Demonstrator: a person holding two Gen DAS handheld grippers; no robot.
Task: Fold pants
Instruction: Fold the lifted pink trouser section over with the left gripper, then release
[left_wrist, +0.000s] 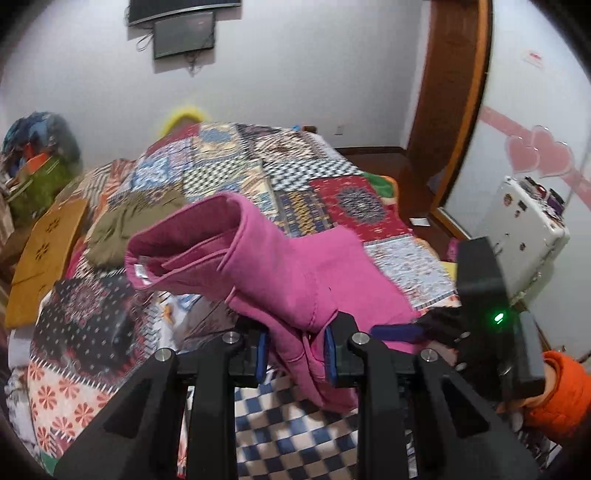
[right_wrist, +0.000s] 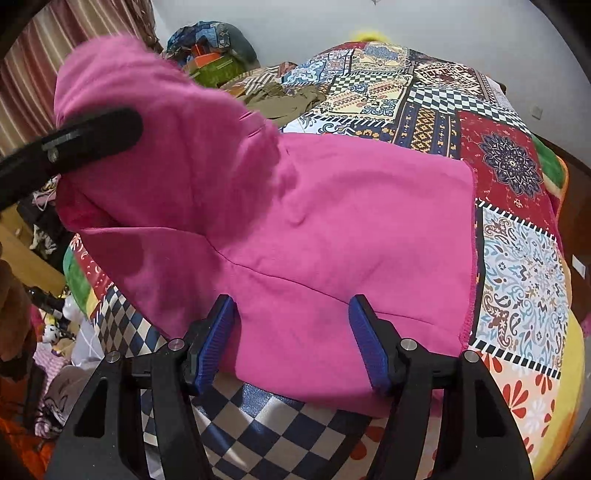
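Two tools were recorded over one pair of magenta fleece pants (right_wrist: 332, 221) on the patchwork-quilted bed (right_wrist: 517, 258).

Item 1: left tool (left_wrist: 295, 354), blue pads pinched together on a bunched fold of the pants, one end of the garment lifted clear of the bed and draped forward from the grip. The open cuff or waist end hung ahead of it, toward the olive-green garment (left_wrist: 129, 225) lying farther up the bed.

Item 2: right tool (right_wrist: 291, 343), pads standing apart, straddling the near edge of the flat half of the pants without pressing on it.

Relation: the pants' long axis ran across the bed, from the flat portion under the right tool up to the raised end on the left. Judged: the left tool carries the fold; the right tool, nearer the flat half, must clamp or pin it first.
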